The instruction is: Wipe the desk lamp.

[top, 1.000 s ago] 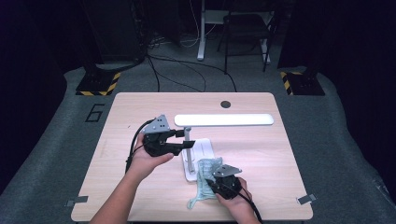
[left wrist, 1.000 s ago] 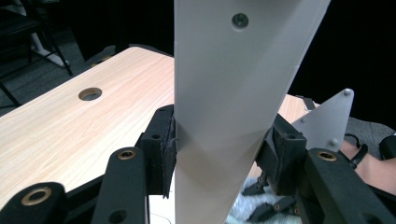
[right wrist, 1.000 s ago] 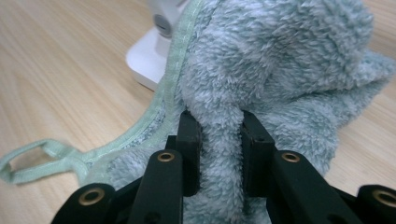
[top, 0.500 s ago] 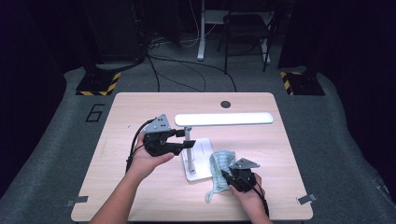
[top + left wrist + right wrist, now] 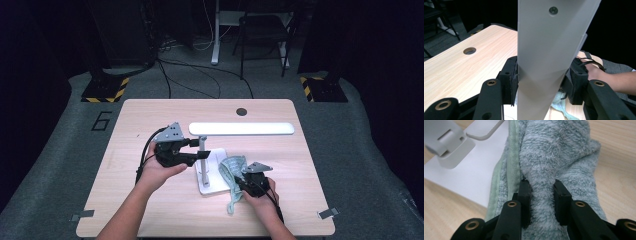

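A white desk lamp stands mid-table, with a long flat head point(image 5: 241, 128), a flat post point(image 5: 203, 155) and a square base point(image 5: 212, 172). My left gripper point(image 5: 200, 150) comes in from the left and is shut on the post point(image 5: 549, 50), one pad pressed on each side of it point(image 5: 544, 82). A pale green fluffy cloth point(image 5: 231, 167) lies bunched over the right edge of the base. My right gripper point(image 5: 240, 182) is shut on a fold of that cloth point(image 5: 559, 152), the pads point(image 5: 541, 192) squeezing the pile beside the white base point(image 5: 469, 177).
The wooden table point(image 5: 150, 120) has a round cable hole point(image 5: 241, 111) near its far edge. The lamp head overhangs the middle and right of the table. Dark floor, cables and chair legs lie beyond. Tape marks sit at the near corners.
My right gripper has dragged the cloth to the right and slightly farther from me along the base's right edge. The left gripper and the lamp have stayed still.
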{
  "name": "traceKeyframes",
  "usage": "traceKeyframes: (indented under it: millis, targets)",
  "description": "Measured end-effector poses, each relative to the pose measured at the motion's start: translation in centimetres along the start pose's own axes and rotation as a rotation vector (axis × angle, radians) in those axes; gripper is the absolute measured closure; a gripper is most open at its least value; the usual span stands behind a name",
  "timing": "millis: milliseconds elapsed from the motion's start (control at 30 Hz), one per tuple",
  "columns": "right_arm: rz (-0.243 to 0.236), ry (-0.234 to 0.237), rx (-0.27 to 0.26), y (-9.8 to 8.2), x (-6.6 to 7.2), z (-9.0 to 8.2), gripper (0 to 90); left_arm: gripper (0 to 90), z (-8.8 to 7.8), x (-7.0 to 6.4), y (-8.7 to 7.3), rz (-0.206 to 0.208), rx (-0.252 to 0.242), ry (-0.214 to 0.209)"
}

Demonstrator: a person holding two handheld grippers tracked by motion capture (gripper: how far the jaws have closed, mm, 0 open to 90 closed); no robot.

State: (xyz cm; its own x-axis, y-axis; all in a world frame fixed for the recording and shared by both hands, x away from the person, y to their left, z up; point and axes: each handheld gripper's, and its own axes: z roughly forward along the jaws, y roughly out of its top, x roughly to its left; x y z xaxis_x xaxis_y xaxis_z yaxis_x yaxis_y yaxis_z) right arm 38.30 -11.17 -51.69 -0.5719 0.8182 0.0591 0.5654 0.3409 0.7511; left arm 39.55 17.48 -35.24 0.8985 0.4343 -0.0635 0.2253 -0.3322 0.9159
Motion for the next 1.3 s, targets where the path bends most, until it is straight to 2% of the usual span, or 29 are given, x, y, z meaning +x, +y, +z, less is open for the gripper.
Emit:
traceKeyframes:
  millis: [133,267,467,533,567,767,900,933,1033,1067,1267,1300]
  targets:
    - [0.022,-0.015,-0.02,0.7,-0.4,1.0,72.3,52.1,0.0,0.0,0.0,-0.002,-0.001,-0.001]
    - [0.04,-0.014,-0.003,1.7,-0.8,1.9,72.5,52.0,0.0,0.1,0.0,-0.001,-0.003,-0.007]
    - [-0.004,-0.026,0.024,3.5,-1.7,3.5,72.8,52.0,-0.1,0.0,0.0,0.002,0.003,-0.006]
    - [0.007,-0.031,0.022,4.0,-1.7,4.0,72.9,52.0,-0.1,-0.1,-0.1,0.002,0.0,-0.009]
    - [-0.013,-0.03,0.026,4.2,-1.9,4.2,72.8,52.0,-0.1,-0.1,-0.1,0.004,0.002,-0.012]
    - [-0.013,-0.039,0.028,5.6,-2.2,5.6,72.6,52.0,-0.4,-0.1,-0.2,0.007,0.008,-0.029]
    - [-0.005,-0.05,0.034,6.5,-2.3,6.4,71.8,52.0,-0.7,-0.1,-0.3,0.026,0.012,-0.036]
    - [-0.023,-0.05,0.029,6.6,-2.4,6.6,71.5,52.0,-0.7,0.0,-0.3,0.026,0.013,-0.048]
    - [0.005,-0.056,0.03,7.0,-2.4,7.0,71.0,51.9,-0.8,0.0,-0.4,0.019,0.006,-0.051]
    - [-0.015,-0.056,0.022,7.1,-2.7,7.1,70.5,51.9,-0.8,0.0,-0.4,0.018,0.004,-0.054]
    - [0.017,-0.042,0.014,6.8,-2.6,7.0,73.6,52.2,-0.6,-0.1,-0.3,0.034,0.008,-0.037]
    - [-0.003,-0.039,0.014,6.7,-2.6,6.9,74.1,52.3,-0.5,-0.1,-0.3,0.027,0.008,-0.039]
